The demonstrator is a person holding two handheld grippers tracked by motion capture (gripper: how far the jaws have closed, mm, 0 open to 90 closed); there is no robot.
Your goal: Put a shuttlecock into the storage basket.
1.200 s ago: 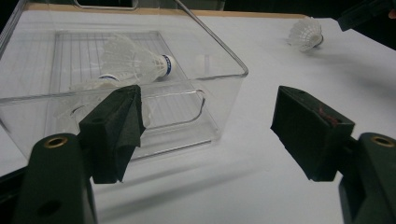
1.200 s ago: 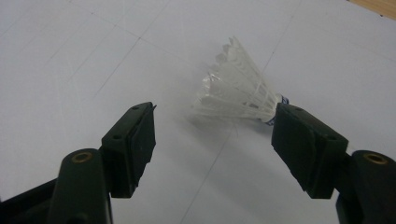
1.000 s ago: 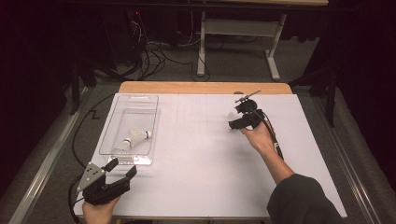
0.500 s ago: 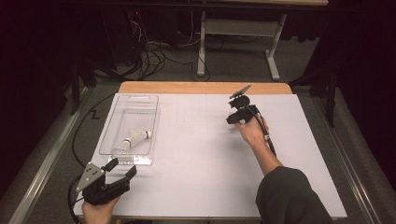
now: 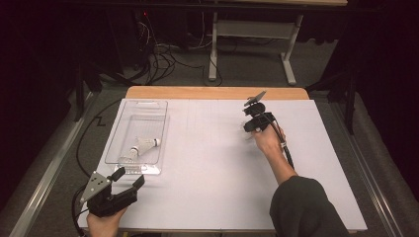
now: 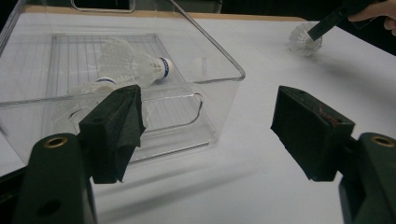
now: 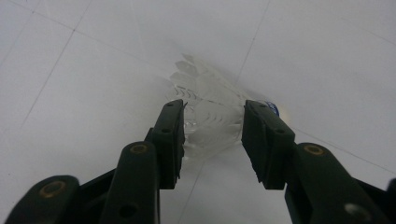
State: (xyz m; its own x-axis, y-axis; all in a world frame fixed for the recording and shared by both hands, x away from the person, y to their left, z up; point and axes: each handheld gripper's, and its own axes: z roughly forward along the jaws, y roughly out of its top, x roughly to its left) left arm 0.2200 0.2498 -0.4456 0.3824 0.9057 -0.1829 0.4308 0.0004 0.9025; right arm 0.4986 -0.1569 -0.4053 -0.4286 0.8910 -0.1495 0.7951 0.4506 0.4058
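White shuttlecock (image 7: pixel 210 116) now sits between the closing right claw (image 7: pixel 212 140).

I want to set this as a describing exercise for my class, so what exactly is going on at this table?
A person is gathering shuttlecocks into a clear plastic bin. Two shuttlecocks already lie inside it. The right gripper is over a third shuttlecock lying on the white table; its jaws have just been closing, with the feathers between them, though a firm grip is not clear. The left gripper waits open near the bin's near end.
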